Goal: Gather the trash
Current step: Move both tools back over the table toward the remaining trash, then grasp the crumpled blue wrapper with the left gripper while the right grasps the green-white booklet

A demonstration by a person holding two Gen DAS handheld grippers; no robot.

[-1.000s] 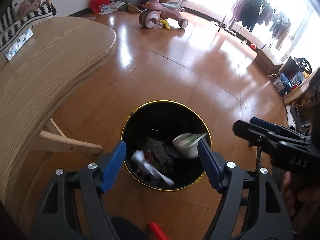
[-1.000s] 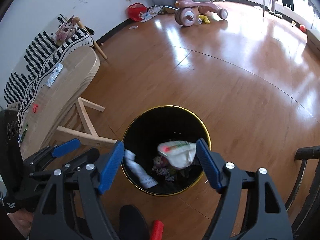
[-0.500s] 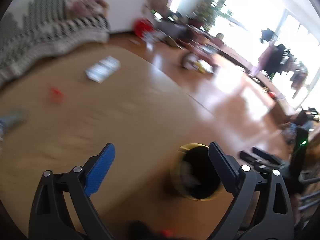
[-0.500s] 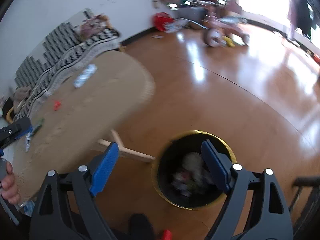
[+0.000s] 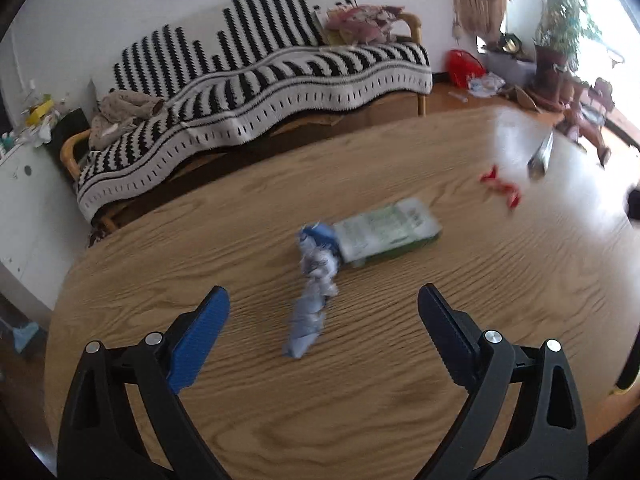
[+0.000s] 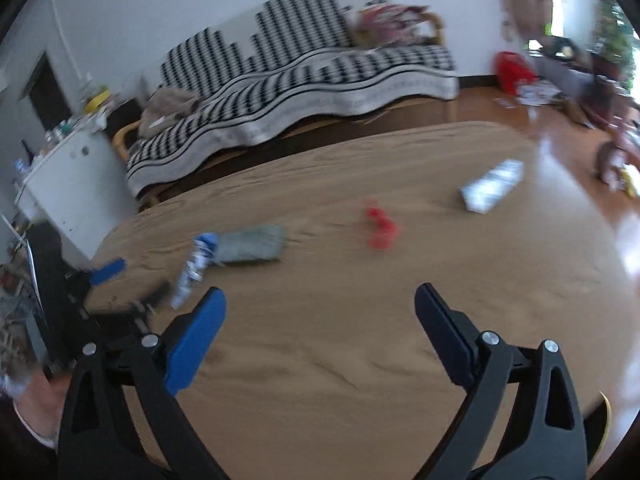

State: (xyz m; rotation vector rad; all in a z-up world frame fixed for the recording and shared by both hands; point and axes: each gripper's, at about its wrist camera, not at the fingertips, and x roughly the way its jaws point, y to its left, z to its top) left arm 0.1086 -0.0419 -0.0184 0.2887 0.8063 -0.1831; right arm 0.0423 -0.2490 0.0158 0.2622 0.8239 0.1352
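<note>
You are facing a broad wooden table (image 5: pixel 360 380) with a rounded edge and strong oak grain. Behind it a sofa (image 5: pixel 256 92) stands against a plain white wall (image 5: pixel 120 8), draped in a black-and-white striped throw (image 6: pixel 304 68). To your left sits a low white cabinet (image 6: pixel 76 180) cluttered on top. The floor (image 6: pixel 560 148) is glossy orange-brown wood, and it catches a hard glare from the bright window (image 5: pixel 592 12) at the far right, where a leafy potted plant (image 5: pixel 560 24) stands among loose clutter.
</note>
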